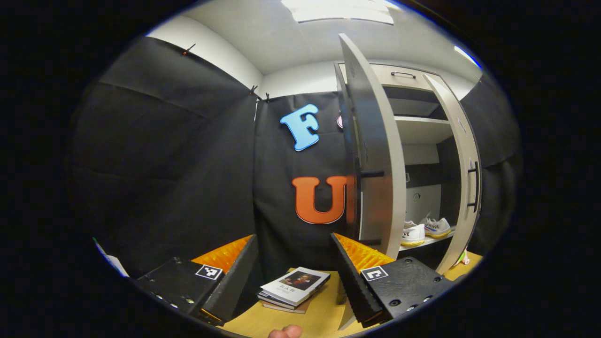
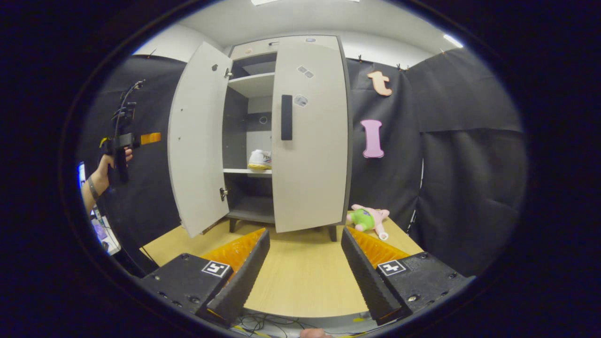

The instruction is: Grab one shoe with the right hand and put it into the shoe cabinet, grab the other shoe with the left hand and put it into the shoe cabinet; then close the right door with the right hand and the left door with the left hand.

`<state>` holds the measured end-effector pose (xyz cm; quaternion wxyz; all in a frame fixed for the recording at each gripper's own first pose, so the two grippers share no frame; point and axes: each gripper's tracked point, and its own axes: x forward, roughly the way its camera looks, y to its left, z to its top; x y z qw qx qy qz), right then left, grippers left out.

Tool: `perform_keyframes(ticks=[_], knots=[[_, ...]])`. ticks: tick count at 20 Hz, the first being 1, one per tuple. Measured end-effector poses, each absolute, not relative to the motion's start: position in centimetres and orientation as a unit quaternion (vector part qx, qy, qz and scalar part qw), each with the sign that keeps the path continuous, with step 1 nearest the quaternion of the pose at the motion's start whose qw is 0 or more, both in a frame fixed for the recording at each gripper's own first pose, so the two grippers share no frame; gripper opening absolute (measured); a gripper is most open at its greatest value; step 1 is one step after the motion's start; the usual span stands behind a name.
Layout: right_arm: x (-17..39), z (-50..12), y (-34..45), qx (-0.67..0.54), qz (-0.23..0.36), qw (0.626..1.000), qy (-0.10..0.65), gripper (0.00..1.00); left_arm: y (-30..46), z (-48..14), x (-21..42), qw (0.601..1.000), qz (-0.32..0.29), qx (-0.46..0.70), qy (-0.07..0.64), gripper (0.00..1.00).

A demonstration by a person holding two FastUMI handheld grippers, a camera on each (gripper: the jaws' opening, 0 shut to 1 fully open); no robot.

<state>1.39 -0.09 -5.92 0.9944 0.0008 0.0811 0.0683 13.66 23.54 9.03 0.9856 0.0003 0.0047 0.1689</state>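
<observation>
Two white shoes [image 1: 425, 230] with yellow soles sit side by side on the middle shelf of the grey shoe cabinet [image 2: 256, 84]; one shoe [image 2: 259, 159] shows through the gap in the right gripper view. The left door [image 2: 197, 141] stands wide open, and its edge [image 1: 375, 164] is close ahead in the left gripper view. The right door [image 2: 310, 136] with a dark handle covers the cabinet's right half. My left gripper [image 1: 296, 272] is open and empty, off to the left of the open door. My right gripper [image 2: 303, 267] is open and empty, low in front of the cabinet.
A small stack of books [image 1: 293, 287] lies on the wooden floor below the left gripper. A pink and green plush toy [image 2: 368, 218] lies by the cabinet's right foot. A hand holds the left gripper [image 2: 117, 145] up at the far left.
</observation>
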Motion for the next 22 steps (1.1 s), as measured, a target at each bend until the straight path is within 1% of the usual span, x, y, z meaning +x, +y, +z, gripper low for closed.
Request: perform_keyframes(ticks=[3, 6, 10, 15, 19, 20, 21, 22], knots=[[1.8, -6.1, -0.6, 0.003, 0.062, 0.995, 0.080, 0.99, 24.0, 8.9, 15.0, 0.986, 0.163, -0.027, 0.009, 0.91], [2.0, -6.2, -0.8, 0.006, 0.059, 0.995, 0.082, 0.99, 23.6, 7.9, 16.0, 0.987, 0.160, -0.012, 0.023, 0.91], [2.3, -6.3, -1.3, 0.012, 0.055, 0.995, 0.084, 0.99, 22.8, 8.2, 16.0, 0.986, 0.165, 0.007, 0.018, 0.91], [3.2, -5.9, -1.2, 0.006, 0.062, 0.995, 0.083, 0.99, 18.3, 8.4, 16.7, 0.992, 0.123, 0.001, 0.012, 0.90], [3.6, -5.7, -1.4, 0.002, 0.065, 0.995, 0.078, 0.99, 14.6, 8.6, 17.4, 0.994, 0.106, -0.011, -0.002, 0.90], [3.8, -5.8, -1.7, -0.001, 0.062, 0.995, 0.080, 0.95, 13.6, 8.5, 17.9, 0.995, 0.100, -0.017, -0.005, 0.90], [3.9, -5.9, -2.0, -0.001, 0.059, 0.995, 0.081, 0.95, 12.4, 8.3, 18.4, 0.996, 0.091, -0.023, -0.006, 0.90], [4.0, -5.9, -2.2, 0.002, 0.056, 0.995, 0.082, 0.99, 11.2, 8.2, 19.0, 0.996, 0.079, -0.029, -0.005, 0.90]])
